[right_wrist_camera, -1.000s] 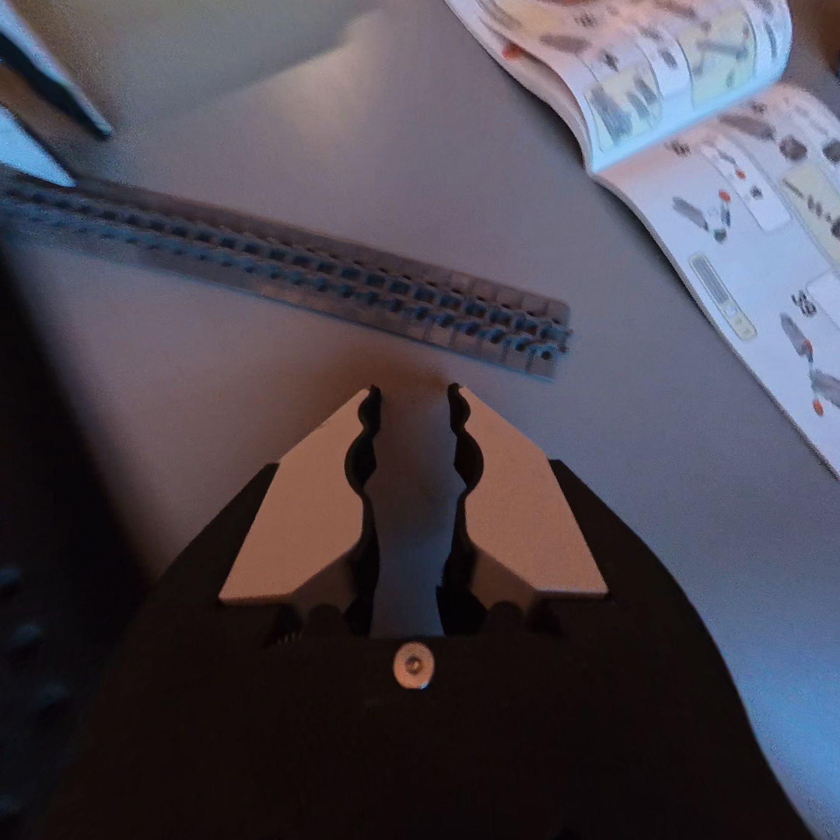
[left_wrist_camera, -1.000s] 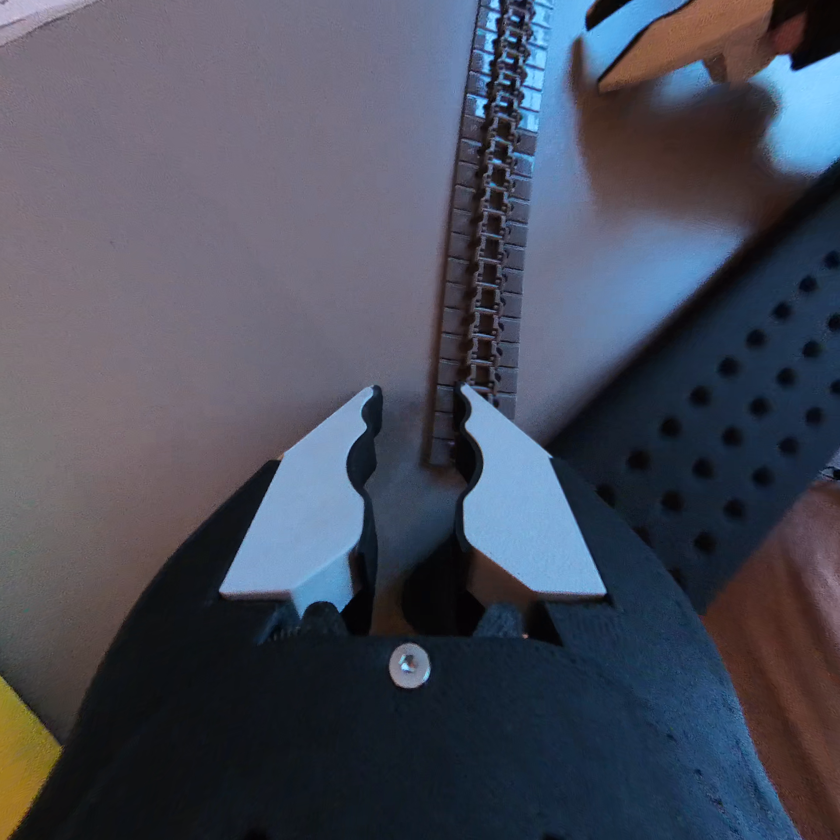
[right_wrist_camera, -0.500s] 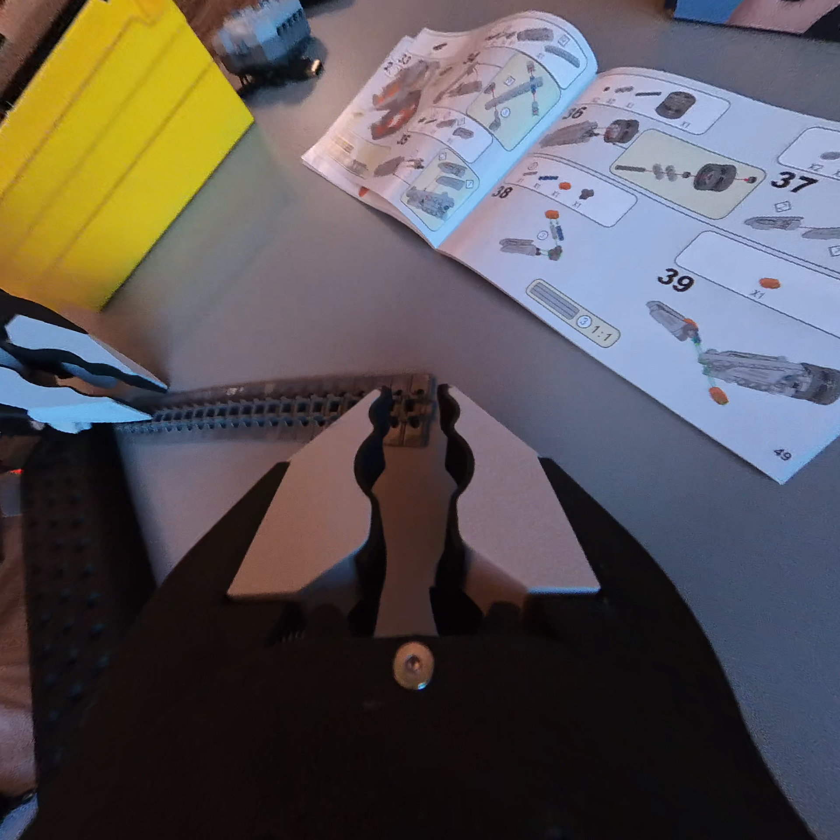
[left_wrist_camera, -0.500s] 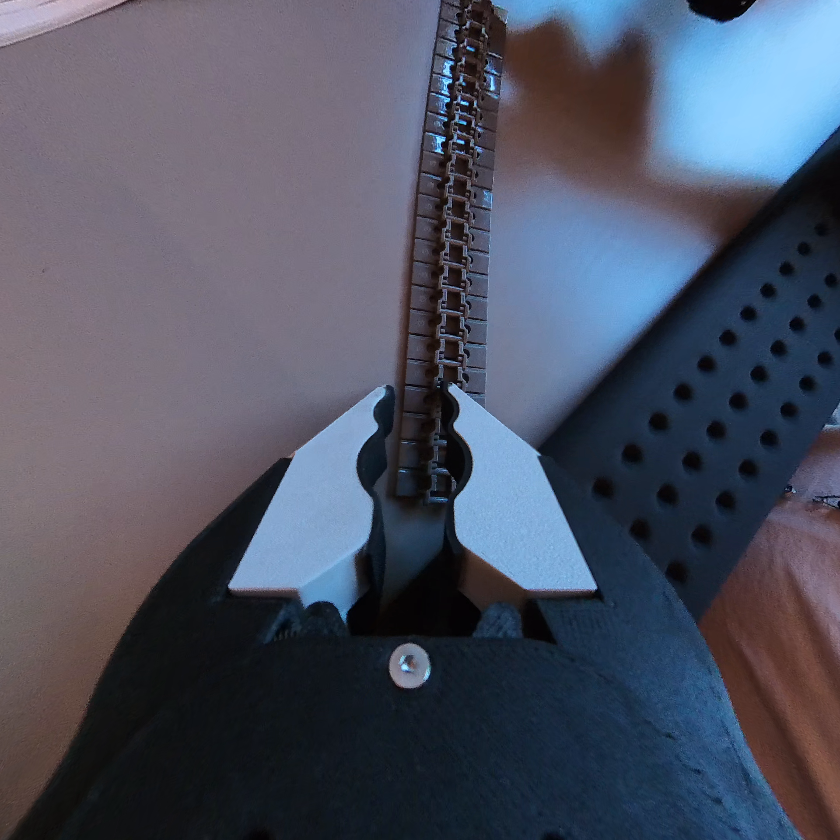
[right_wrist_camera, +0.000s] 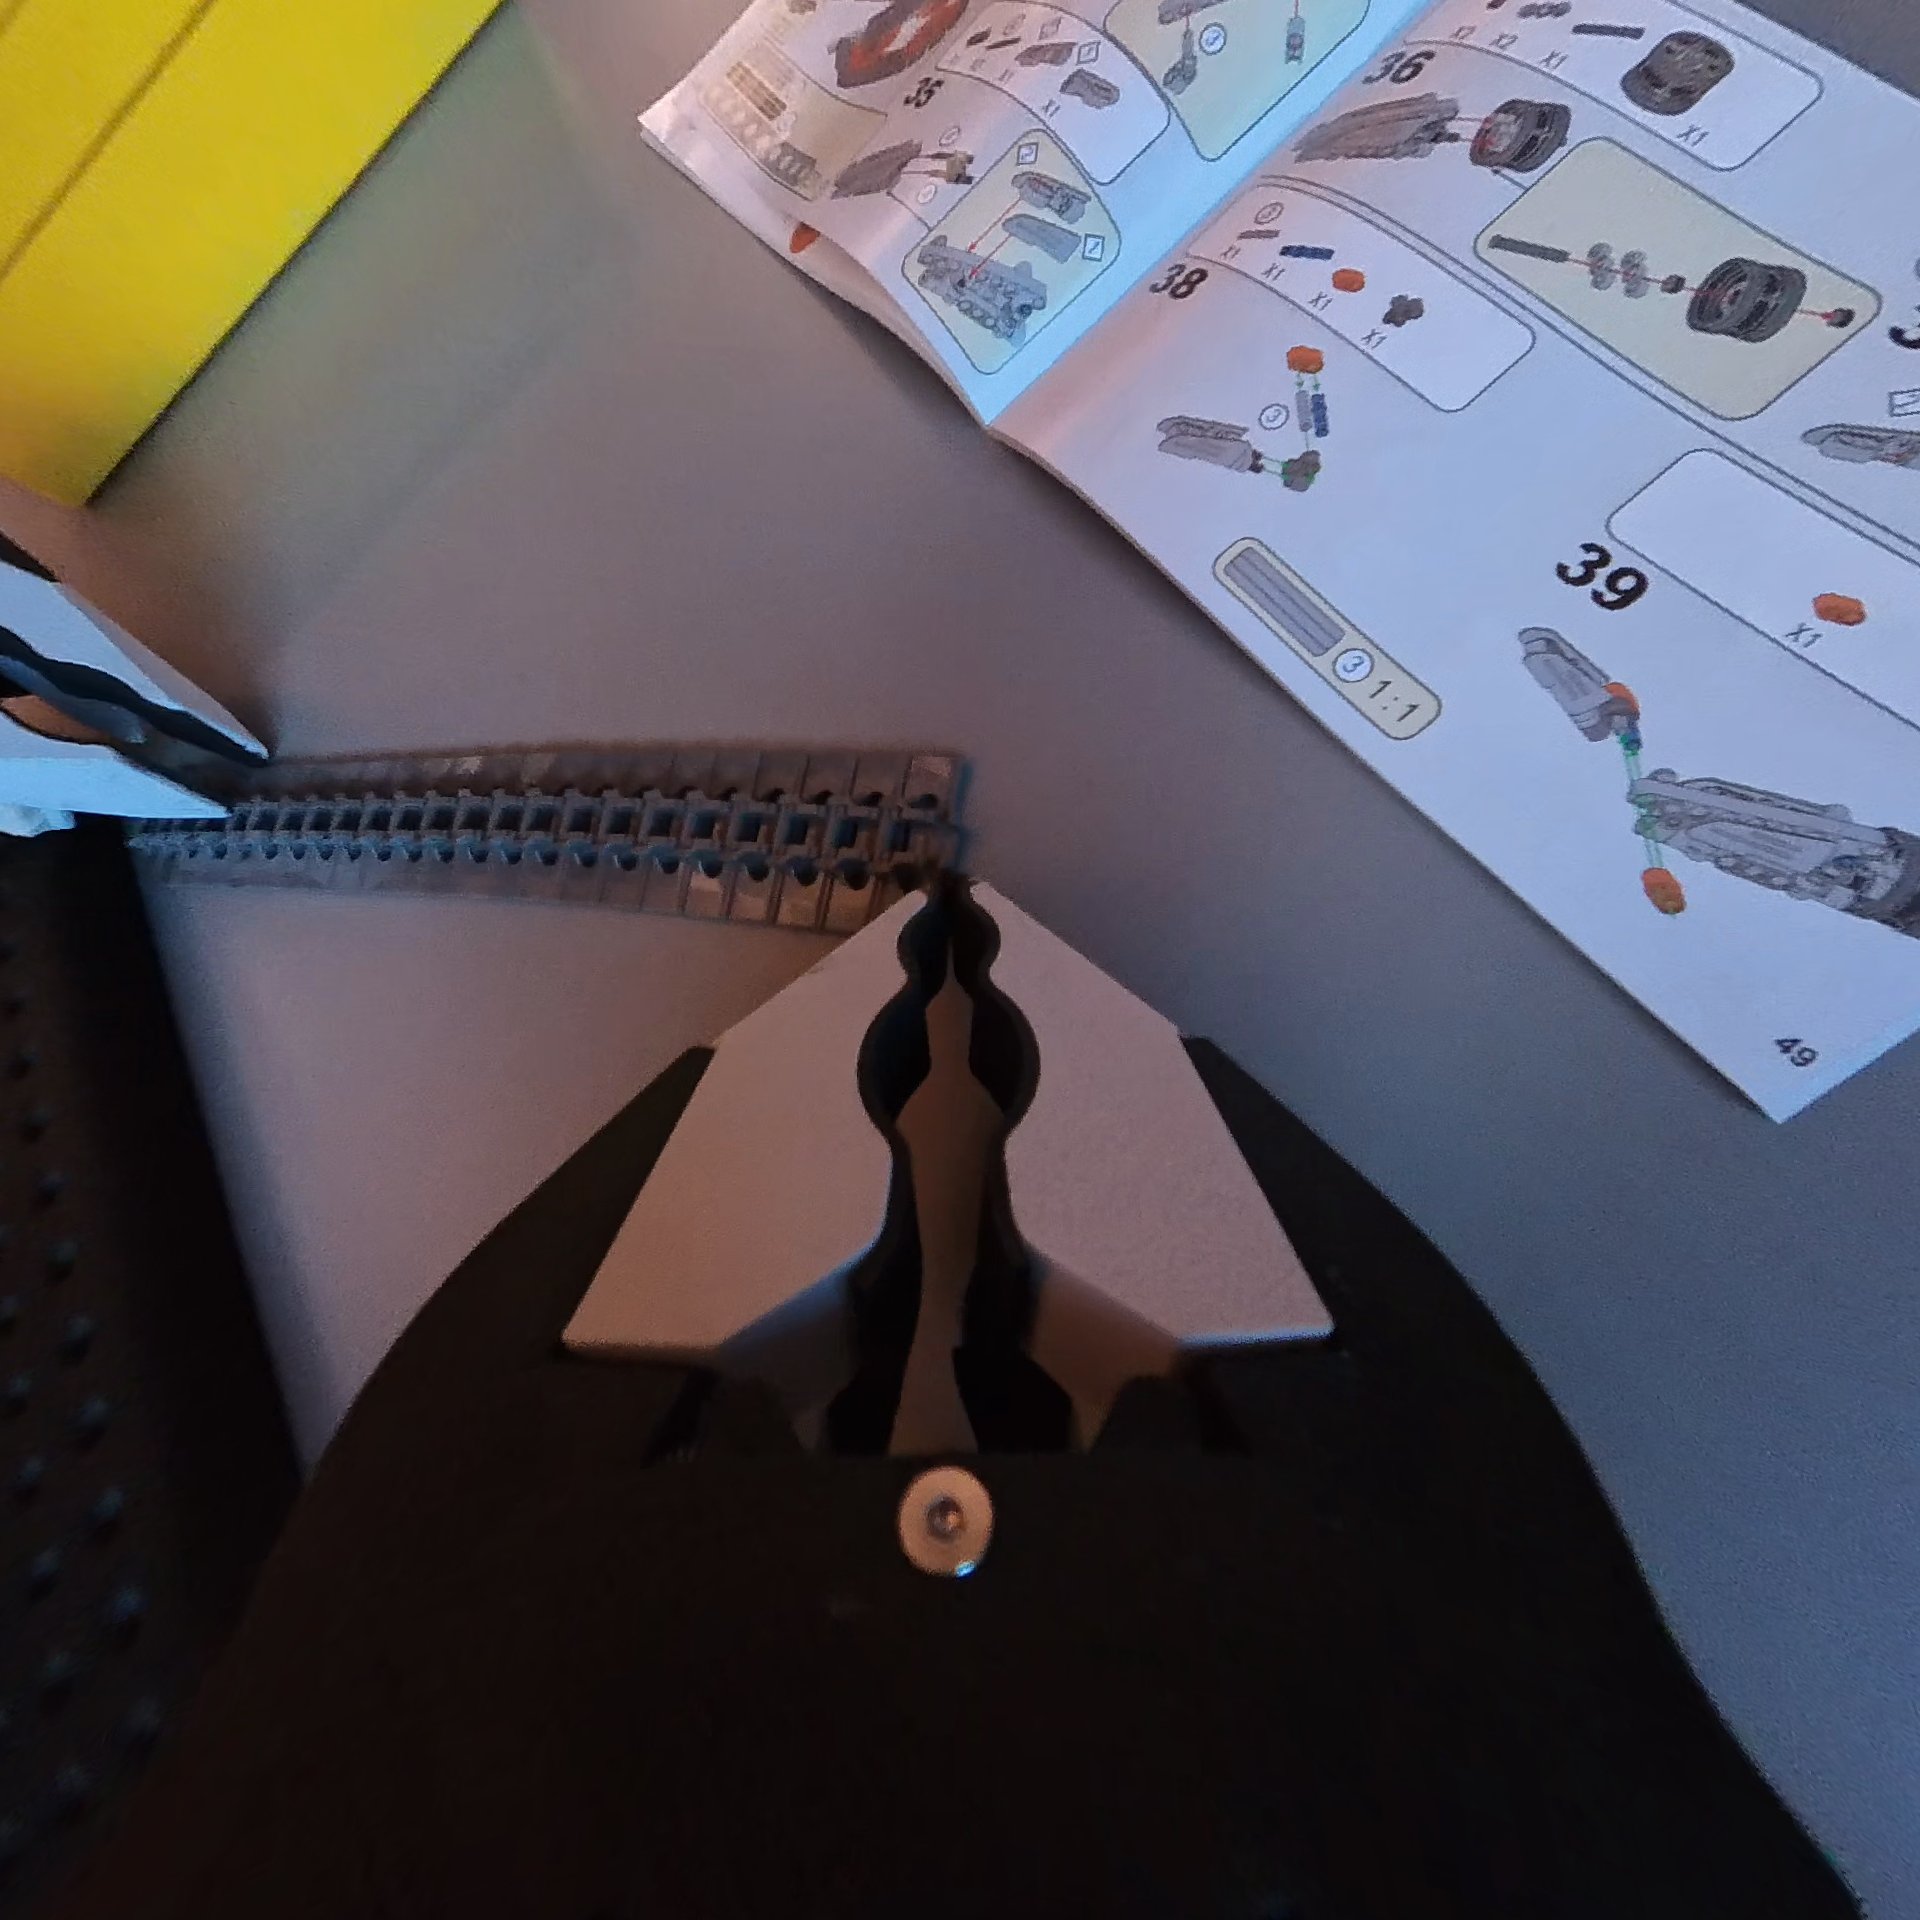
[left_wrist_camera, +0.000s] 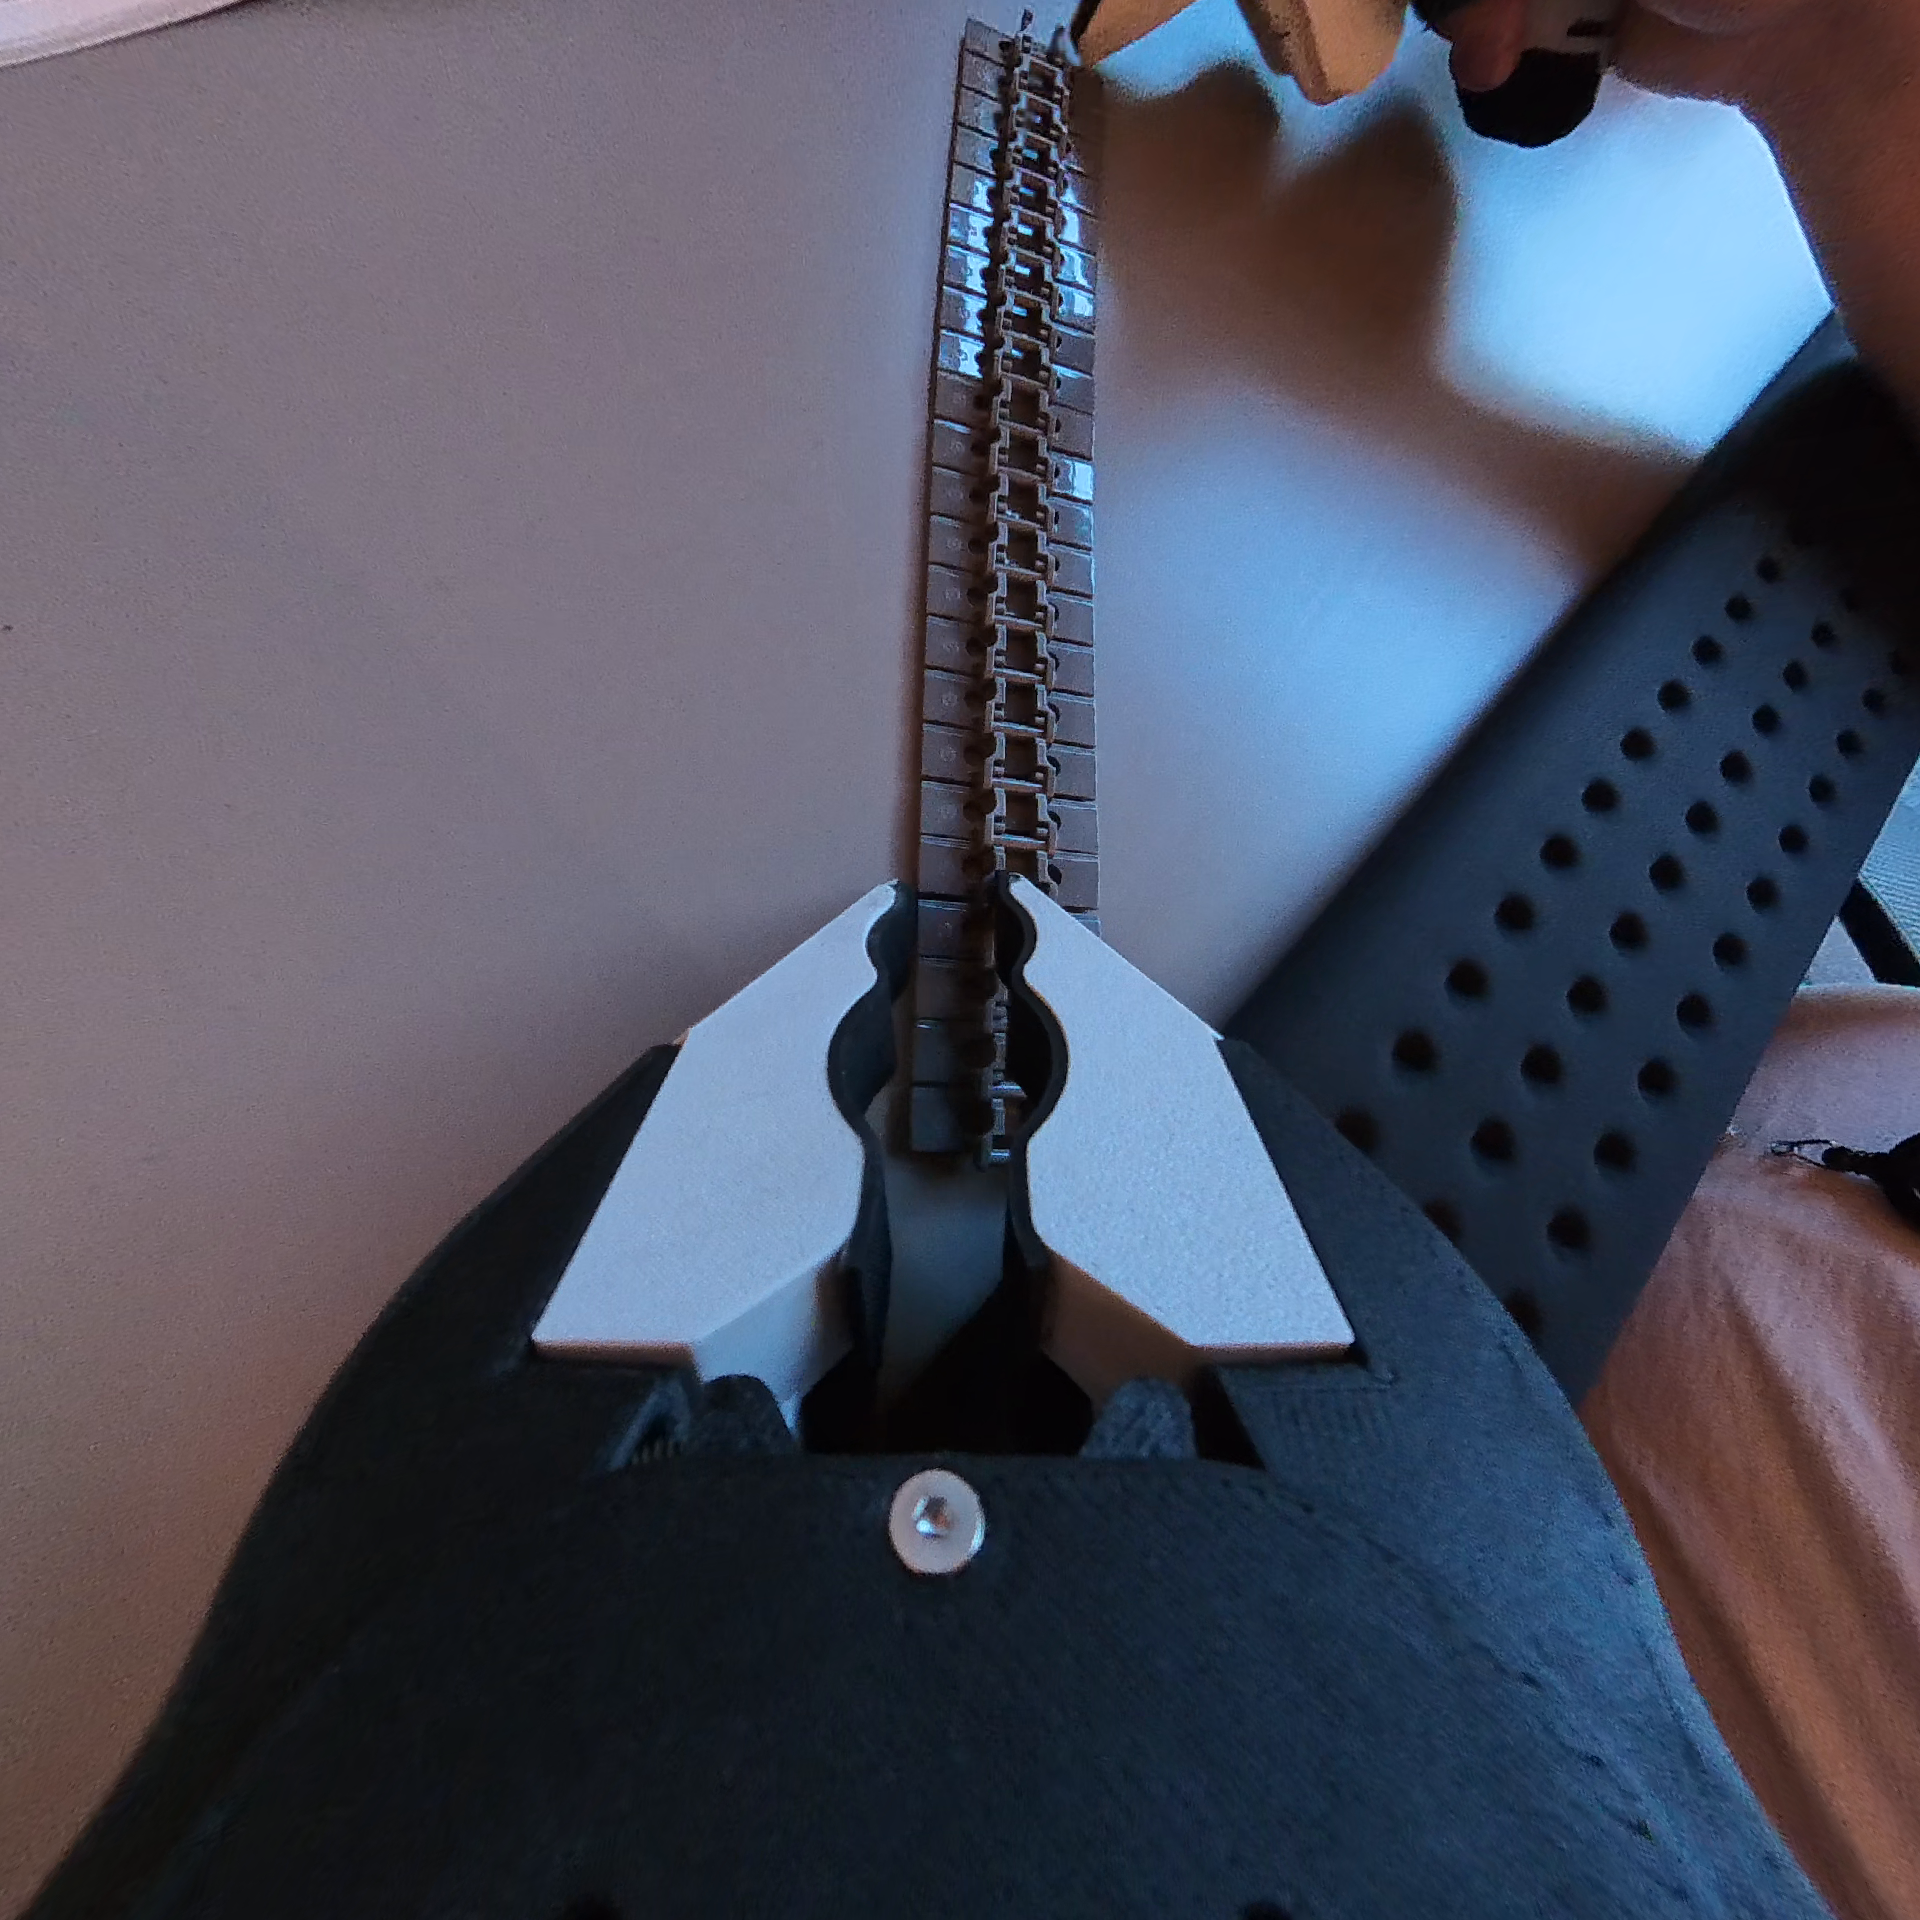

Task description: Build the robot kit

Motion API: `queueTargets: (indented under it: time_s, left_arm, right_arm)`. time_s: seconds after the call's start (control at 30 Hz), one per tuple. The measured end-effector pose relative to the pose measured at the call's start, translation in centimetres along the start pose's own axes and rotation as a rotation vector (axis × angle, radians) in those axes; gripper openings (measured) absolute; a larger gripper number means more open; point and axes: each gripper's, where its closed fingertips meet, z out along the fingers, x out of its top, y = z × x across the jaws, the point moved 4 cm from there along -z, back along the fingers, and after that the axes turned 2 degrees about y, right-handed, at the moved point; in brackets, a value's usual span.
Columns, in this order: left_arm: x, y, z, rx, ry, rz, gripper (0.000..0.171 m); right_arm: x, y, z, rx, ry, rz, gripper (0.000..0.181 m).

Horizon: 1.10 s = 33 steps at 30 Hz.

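A long grey track chain (left_wrist_camera: 1013, 520) of linked plates lies stretched across the grey table (left_wrist_camera: 416, 623). My left gripper (left_wrist_camera: 948, 896) is closed down on its near end, which sits between the fingers, and the right finger overlaps one edge. In the right wrist view the chain (right_wrist_camera: 571, 831) runs left to right. My right gripper (right_wrist_camera: 940, 899) has its tips pinched together on the chain's right end. The left gripper (right_wrist_camera: 114, 727) shows at the chain's other end. The right gripper's fingers (left_wrist_camera: 1299, 52) show at the top of the left wrist view.
An open instruction booklet (right_wrist_camera: 1455, 468) lies at the right. A yellow box (right_wrist_camera: 156, 208) stands at the far left. A black perforated board (left_wrist_camera: 1610, 883) runs along the table edge, also in the right wrist view (right_wrist_camera: 62, 1247). A person's hand (left_wrist_camera: 1829, 156) is at the top right. My hands' fingertips stand some 25 cm from each other.
Both grippers moved onto the chain's ends and closed. The left fingers narrowed around the near end. The right tips came together on the far end.
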Motion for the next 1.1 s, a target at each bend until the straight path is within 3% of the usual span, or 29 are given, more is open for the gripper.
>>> queueTargets:
  time_s: [0.1,0.2,0.23,0.3,0.4,0.53,0.57,0.97,1.1]
  left_arm:
    - [0.0,-0.3,-0.1,-0.006,0.007,0.018,0.013]
    - [0.0,-0.9,-0.4,-0.011,0.007,0.029,0.013]
    - [0.0,-1.1,-0.5,-0.013,0.003,0.029,0.013]
    - [-0.1,-1.4,-0.7,-0.018,-0.005,0.035,0.014]
    - [0.0,-1.8,-0.8,-0.021,-0.008,0.039,0.014]
    - [0.0,-2.0,-0.9,-0.036,-0.014,0.032,0.013]
    - [0.0,-2.0,-0.9,-0.038,-0.016,0.031,0.013]
    - [0.0,-2.1,-0.9,-0.070,-0.002,0.029,0.013]
    - [1.2,-2.8,-1.1,-0.089,0.084,0.002,0.033]
  right_arm:
    - [0.7,-1.0,-0.9,0.055,0.025,-0.083,0.000]
    - [2.1,-2.8,-1.3,0.098,0.037,-0.419,0.028]
    - [2.1,-3.1,-1.1,0.104,0.002,-0.548,0.028]
    - [2.0,-3.2,-0.5,0.120,-0.104,-0.737,0.027]
    - [2.4,-3.3,0.5,0.163,-0.265,-0.852,0.025]
    - [2.1,-2.5,1.3,0.107,-0.584,-1.084,0.026]
    - [1.9,-2.0,1.4,0.086,-0.650,-1.129,0.026]
    - [2.2,-3.1,2.4,0.128,-0.823,-1.351,0.010]
    - [3.6,-4.1,1.8,-0.022,-0.815,-1.615,0.010]
